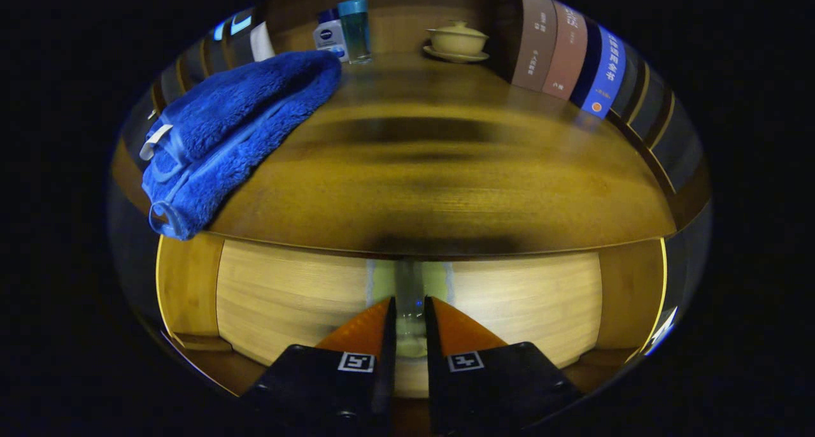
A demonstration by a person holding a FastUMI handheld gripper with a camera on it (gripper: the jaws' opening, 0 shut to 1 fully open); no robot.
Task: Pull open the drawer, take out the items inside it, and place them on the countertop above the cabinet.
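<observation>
My gripper is shut on a see-through, pale green bottle. The bottle stands upright between the fingers and rises just ahead of them to the countertop's front edge. Behind it is the light wood of the drawer, set under the dark wooden countertop. A blue fluffy towel lies on the countertop's left side and hangs a little over the front edge.
At the back of the countertop stand a white bottle, a teal-capped clear bottle and a lidded cream cup on a saucer. A row of books lines the right side. Darker wood frames the drawer on both sides.
</observation>
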